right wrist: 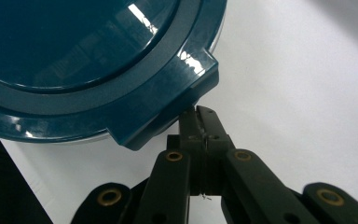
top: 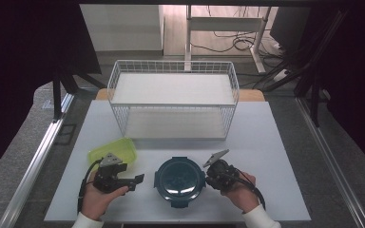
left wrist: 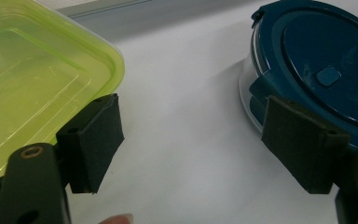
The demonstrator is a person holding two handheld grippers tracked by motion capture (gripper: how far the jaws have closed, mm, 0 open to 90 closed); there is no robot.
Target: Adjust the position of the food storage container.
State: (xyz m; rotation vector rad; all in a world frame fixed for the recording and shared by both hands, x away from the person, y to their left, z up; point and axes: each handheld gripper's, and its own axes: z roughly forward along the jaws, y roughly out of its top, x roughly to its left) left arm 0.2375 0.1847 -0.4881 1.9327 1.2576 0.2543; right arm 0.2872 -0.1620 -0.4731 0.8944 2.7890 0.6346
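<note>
We are at the round blue container [top: 179,182], near the counter's front edge: our right gripper [right wrist: 200,122], jaws fully closed and empty, noses under its lid tab, while our left gripper [left wrist: 191,140] waits wide open, empty. Next: pry upward.

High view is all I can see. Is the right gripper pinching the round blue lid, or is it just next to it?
Observer: Just next to it. The right gripper is shut with nothing between its jaws, and its tips sit at a tab on the blue lid.
Operator: Is the left gripper open?
Observer: Yes. The left gripper is open, with only bare table between its jaws. The green box is beside one jaw.
Operator: What's under the lid?
Observer: A clear bowl shows just below the lid's rim.
</note>
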